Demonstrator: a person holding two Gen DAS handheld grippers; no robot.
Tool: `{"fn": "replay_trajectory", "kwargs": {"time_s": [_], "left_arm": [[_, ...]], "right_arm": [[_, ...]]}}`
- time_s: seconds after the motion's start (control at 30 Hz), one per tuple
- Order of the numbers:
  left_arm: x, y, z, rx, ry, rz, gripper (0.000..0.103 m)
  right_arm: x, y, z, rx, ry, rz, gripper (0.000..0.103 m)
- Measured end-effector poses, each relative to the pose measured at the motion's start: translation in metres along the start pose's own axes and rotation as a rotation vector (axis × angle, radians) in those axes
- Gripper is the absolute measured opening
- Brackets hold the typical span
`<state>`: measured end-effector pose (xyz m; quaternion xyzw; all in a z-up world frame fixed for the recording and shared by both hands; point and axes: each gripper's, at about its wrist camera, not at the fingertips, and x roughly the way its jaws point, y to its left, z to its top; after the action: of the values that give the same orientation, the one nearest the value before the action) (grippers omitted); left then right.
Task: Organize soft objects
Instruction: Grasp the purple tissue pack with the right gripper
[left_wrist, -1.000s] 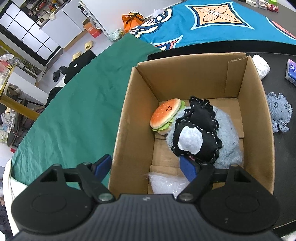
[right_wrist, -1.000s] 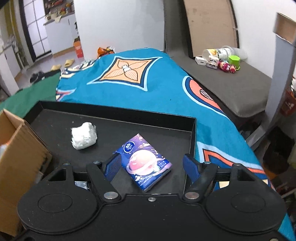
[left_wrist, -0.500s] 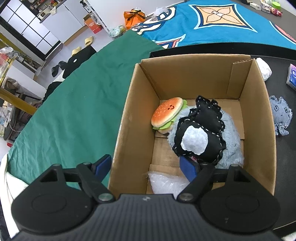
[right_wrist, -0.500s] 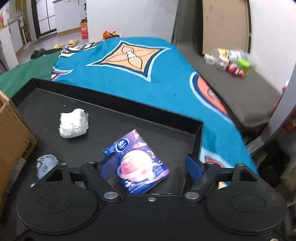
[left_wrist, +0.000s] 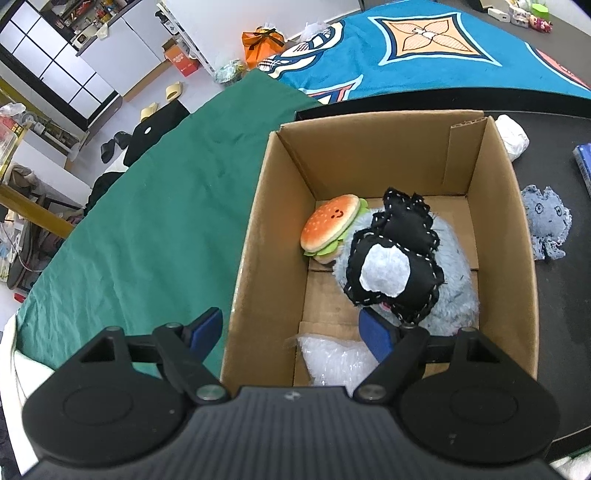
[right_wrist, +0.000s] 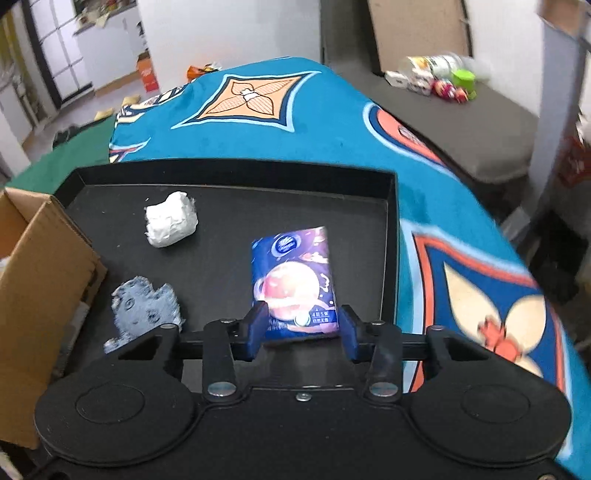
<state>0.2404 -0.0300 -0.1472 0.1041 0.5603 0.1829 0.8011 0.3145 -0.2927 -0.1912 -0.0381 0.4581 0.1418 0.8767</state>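
In the right wrist view a purple-and-blue tissue pack (right_wrist: 295, 280) lies on the black tray (right_wrist: 229, 173). My right gripper (right_wrist: 301, 326) is closing on the pack's near end, both blue pads against its sides. A white crumpled wad (right_wrist: 170, 219) and a small grey-blue plush (right_wrist: 146, 302) lie to its left. In the left wrist view the cardboard box (left_wrist: 369, 155) holds a burger plush (left_wrist: 330, 229), a black-and-white plush (left_wrist: 395, 262) on a fluffy blue one, and clear wrap (left_wrist: 332, 360). My left gripper (left_wrist: 291, 332) is open, straddling the box's left wall.
The tray's raised rim runs close behind and right of the pack. The box stands at the tray's left end, on a green cloth (left_wrist: 147, 229). A teal patterned blanket (right_wrist: 295, 107) lies beyond the tray. Small bottles and toys (right_wrist: 439, 77) sit on a grey surface at the far right.
The right gripper's jaws have narrowed from wide apart onto the tissue pack, which has turned straight between them. The left gripper has stayed at the box.
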Motion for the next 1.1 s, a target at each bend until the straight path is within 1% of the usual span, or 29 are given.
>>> {"fn": "replay_trajectory", "kwargs": {"time_s": [0.1, 0.2, 0.27, 0.33, 0.37, 0.4, 0.47, 0.57, 0.67, 0.87, 0.93, 0.97, 1.1], "left_arm": [[-0.003, 0.001, -0.001, -0.001, -0.009, 0.001, 0.08], [-0.007, 0.002, -0.002, -0.004, -0.026, 0.001, 0.08], [-0.009, 0.002, -0.003, -0.002, -0.037, 0.0, 0.08], [-0.01, 0.002, -0.003, 0.0, -0.04, -0.003, 0.08], [-0.009, 0.002, -0.003, 0.0, -0.04, -0.004, 0.08], [-0.009, 0.002, -0.002, -0.001, -0.038, -0.005, 0.08], [-0.008, 0.003, -0.002, -0.003, -0.035, -0.008, 0.08], [-0.006, 0.004, -0.001, -0.002, -0.03, -0.008, 0.08], [-0.003, 0.004, -0.002, 0.0, -0.025, -0.01, 0.08], [0.001, 0.001, 0.0, 0.015, -0.013, -0.017, 0.08], [0.002, 0.001, 0.0, 0.018, -0.01, -0.017, 0.08], [0.003, 0.002, 0.0, 0.016, -0.009, -0.018, 0.08], [0.002, 0.004, 0.0, 0.005, -0.008, -0.026, 0.08]], "right_arm": [[-0.005, -0.002, -0.009, 0.028, 0.001, 0.003, 0.032], [-0.007, -0.004, -0.017, 0.047, 0.012, 0.008, 0.032], [-0.011, -0.004, -0.019, 0.055, -0.008, 0.015, 0.035], [-0.014, -0.003, -0.019, 0.057, -0.022, 0.0, 0.05], [-0.017, -0.003, -0.018, 0.07, -0.037, 0.001, 0.061], [-0.019, -0.004, -0.016, 0.086, -0.054, 0.009, 0.066], [-0.019, -0.003, -0.01, 0.105, -0.064, 0.012, 0.069], [-0.009, 0.0, -0.001, 0.109, -0.049, -0.027, 0.075], [0.003, 0.0, 0.005, 0.128, -0.025, -0.047, 0.075], [0.016, 0.01, 0.01, 0.097, -0.002, -0.099, 0.074], [0.019, 0.013, 0.01, 0.077, 0.013, -0.103, 0.067], [0.021, 0.013, 0.01, 0.079, 0.035, -0.103, 0.06], [0.017, 0.012, 0.004, 0.092, 0.041, -0.116, 0.057]]}}
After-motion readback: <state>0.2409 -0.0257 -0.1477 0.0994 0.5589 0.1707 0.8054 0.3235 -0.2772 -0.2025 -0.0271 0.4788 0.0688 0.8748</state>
